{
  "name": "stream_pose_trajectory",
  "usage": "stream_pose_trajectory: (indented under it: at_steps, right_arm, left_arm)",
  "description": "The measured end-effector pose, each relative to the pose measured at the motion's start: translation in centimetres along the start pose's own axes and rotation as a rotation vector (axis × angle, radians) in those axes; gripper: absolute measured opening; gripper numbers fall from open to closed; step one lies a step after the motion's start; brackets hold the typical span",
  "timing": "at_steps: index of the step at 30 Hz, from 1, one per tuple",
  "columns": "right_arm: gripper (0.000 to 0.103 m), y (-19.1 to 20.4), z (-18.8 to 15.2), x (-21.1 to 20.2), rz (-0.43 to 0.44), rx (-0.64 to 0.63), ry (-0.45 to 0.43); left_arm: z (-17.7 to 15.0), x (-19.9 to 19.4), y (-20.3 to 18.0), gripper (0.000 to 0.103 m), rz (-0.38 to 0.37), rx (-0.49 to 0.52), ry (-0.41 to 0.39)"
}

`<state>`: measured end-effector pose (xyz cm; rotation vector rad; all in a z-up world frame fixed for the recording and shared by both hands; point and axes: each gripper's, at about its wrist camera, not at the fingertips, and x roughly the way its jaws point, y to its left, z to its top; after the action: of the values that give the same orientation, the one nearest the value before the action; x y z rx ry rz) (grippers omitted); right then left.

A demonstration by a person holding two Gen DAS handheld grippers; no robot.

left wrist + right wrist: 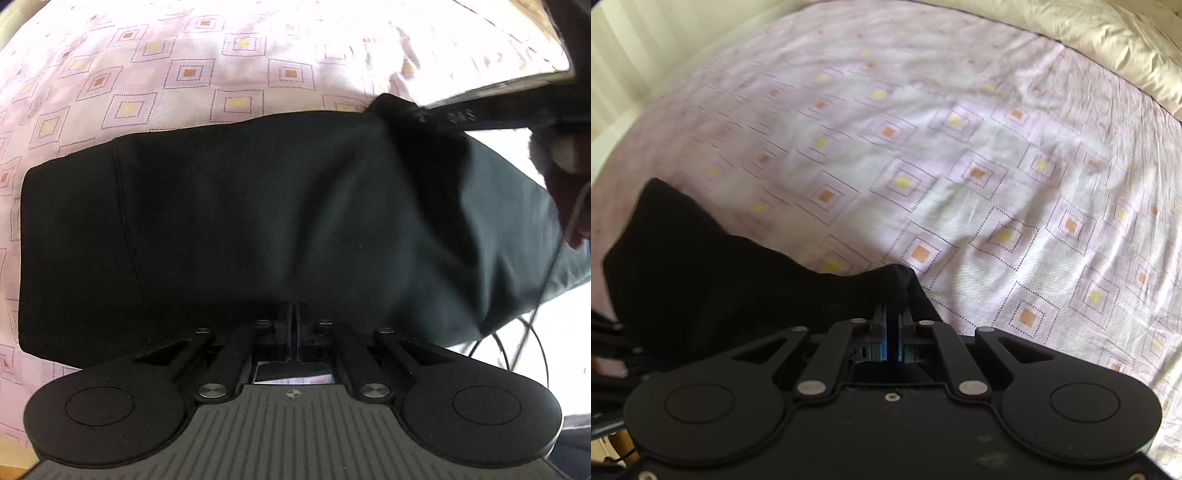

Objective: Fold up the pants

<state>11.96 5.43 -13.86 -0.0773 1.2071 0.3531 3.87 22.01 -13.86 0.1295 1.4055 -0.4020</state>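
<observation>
The black pants [258,206] lie across a bed with a pink sheet printed with squares [147,74]. My left gripper [294,314] is shut on the near edge of the pants, fabric draped over its fingertips. My right gripper [893,306] is shut on a corner of the pants [701,280], holding it lifted above the sheet [997,184]. In the left wrist view the right gripper's arm [480,107] reaches in from the upper right, gripping the far right corner of the cloth. The fingertips of both grippers are hidden by fabric.
A cream pillow or duvet [1108,44] lies along the far right of the bed. A pale wall or headboard [646,55] borders the far left. Black cables [524,332] hang at the right of the left wrist view. The sheet is wrinkled.
</observation>
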Motion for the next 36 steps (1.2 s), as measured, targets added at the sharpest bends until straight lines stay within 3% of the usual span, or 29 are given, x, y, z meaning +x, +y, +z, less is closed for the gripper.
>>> stream_pose_trajectory:
  at_steps: [5, 7, 8, 12, 17, 20, 23, 28, 32, 36]
  right_arm:
    - [0.010, 0.2, -0.3, -0.9, -0.037, 0.019, -0.033]
    - [0.031, 0.2, -0.7, -2.8, -0.070, 0.068, -0.098]
    - [0.034, 0.2, -1.2, -3.9, -0.097, 0.097, -0.135]
    - [0.034, 0.6, -4.0, -7.9, -0.151, 0.187, -0.187]
    - [0.028, 1.4, -8.7, -9.6, -0.193, 0.317, -0.121]
    - [0.017, 1.7, -10.1, -8.7, -0.216, 0.347, -0.068]
    - [0.015, 1.1, -9.9, -7.1, -0.236, 0.380, -0.043]
    - [0.013, -1.6, -6.6, -3.3, -0.284, 0.460, -0.013]
    - [0.012, -2.7, -5.2, -3.7, -0.290, 0.532, -0.032]
    - [0.014, -2.7, -7.1, -6.9, -0.292, 0.596, -0.097]
  left_arm:
    - [0.9, -1.6, -0.2, 0.004, -0.033, 0.012, -0.030]
    - [1.5, -2.3, -0.3, 0.004, -0.050, 0.027, -0.057]
    - [2.0, -2.4, -0.4, 0.004, -0.055, 0.037, -0.064]
    - [3.0, -1.9, -0.7, 0.004, -0.061, 0.080, -0.063]
    - [3.9, -0.5, -0.4, 0.004, -0.052, 0.102, -0.031]
    - [4.3, 0.3, 0.3, 0.004, -0.048, 0.075, 0.005]
    - [4.4, 0.0, 1.3, 0.004, -0.068, 0.035, 0.012]
    - [3.8, -1.2, 1.9, 0.004, -0.052, 0.022, 0.000]
    - [4.2, -2.4, 1.2, 0.004, -0.082, 0.045, -0.030]
    - [5.6, -2.3, -1.4, 0.004, -0.123, 0.095, -0.055]
